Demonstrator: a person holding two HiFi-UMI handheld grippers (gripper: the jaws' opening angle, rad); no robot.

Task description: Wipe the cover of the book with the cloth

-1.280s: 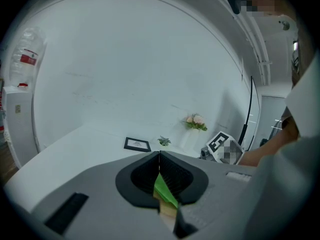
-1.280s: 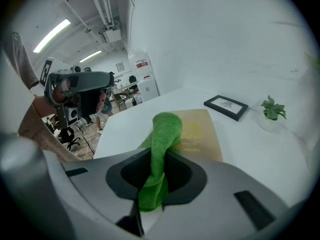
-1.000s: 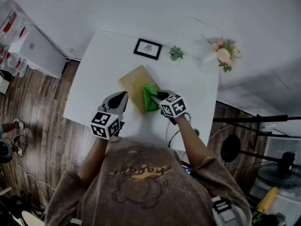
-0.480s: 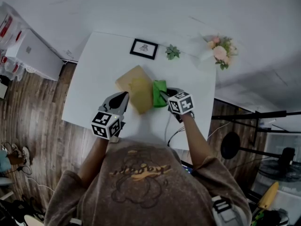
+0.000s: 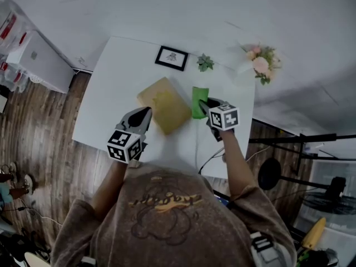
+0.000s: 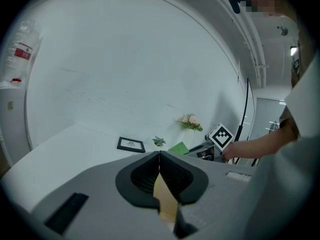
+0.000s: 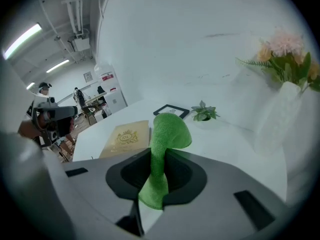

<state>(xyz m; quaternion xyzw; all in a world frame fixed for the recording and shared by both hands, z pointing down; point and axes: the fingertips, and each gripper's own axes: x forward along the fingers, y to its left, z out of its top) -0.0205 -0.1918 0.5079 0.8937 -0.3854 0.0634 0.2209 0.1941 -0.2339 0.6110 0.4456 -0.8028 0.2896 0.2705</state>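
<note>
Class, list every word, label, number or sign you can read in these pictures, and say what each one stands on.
No text here can be read with certainty.
Book: gold emblem on the cover, its lettering too small to read.
Framed picture: too small to read.
Bottle: red label, blurred.
Shirt: printed design, lettering blurred.
</note>
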